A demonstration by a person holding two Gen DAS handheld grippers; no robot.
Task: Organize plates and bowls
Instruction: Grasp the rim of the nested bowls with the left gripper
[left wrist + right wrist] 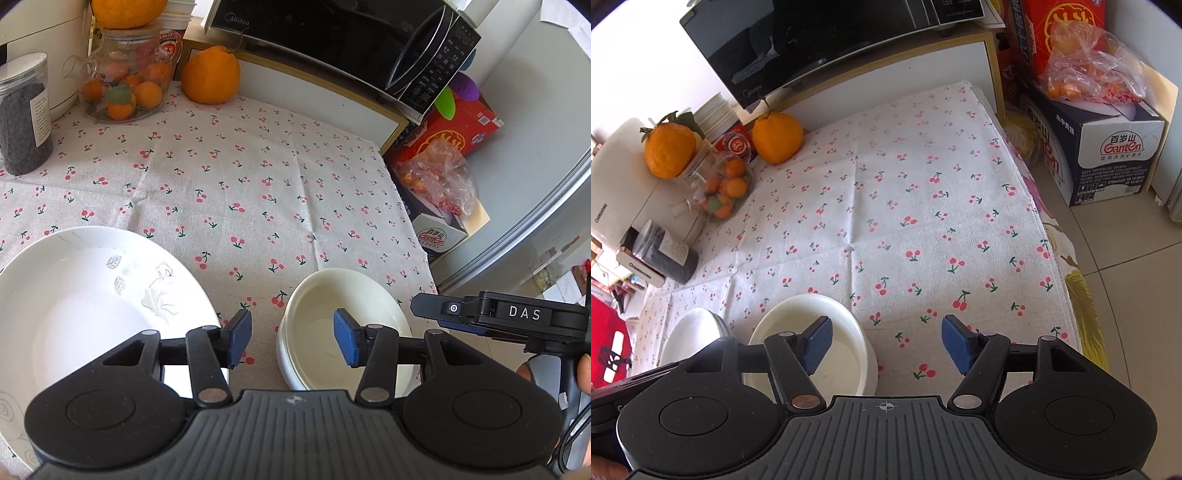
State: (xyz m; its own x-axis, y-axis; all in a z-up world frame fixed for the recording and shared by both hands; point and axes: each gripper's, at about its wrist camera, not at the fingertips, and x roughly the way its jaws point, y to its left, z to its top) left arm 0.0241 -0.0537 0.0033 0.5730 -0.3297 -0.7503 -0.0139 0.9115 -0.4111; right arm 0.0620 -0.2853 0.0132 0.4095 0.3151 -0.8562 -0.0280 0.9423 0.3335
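my left gripper [292, 338] hangs low over the cherry-print tablecloth [236, 192], jaws released with nothing between the blue pads [238, 338]; only cloth shows in the gap. at about four o'clock from that gap, just beside it, sits the stack of cream bowls [317, 295], nested one inside another, and my right-hand pad of this gripper hangs over its hollow, though i cannot tell if it touches. at about nine o'clock lies the white plate [74, 295] with a faint grey flower drawing, its rim passing under my left-hand finger; a second plate edge seems to peek from beneath it at the lower left. my right gripper [886, 341] is also released, jaws standing wide and empty over bare cloth; its left pad [818, 341] hangs over the cream bowls [827, 317] at nine o'clock, and the white plate [690, 332] lies beyond them, further to nine. in the left wrist view that right gripper [498, 317] shows at three o'clock, with fingertips of a hand on its handle. farther off, at eleven o'clock, stand a dark-filled canister [24, 114] and a glass jar of small oranges [125, 85] with a big orange on its lid. at twelve o'clock a large orange [210, 75] rests on the cloth, and behind it a black microwave [351, 44] sits on a white shelf. at two o'clock, off the table, cardboard boxes [1115, 147] carry a plastic bag of fruit [1097, 70].
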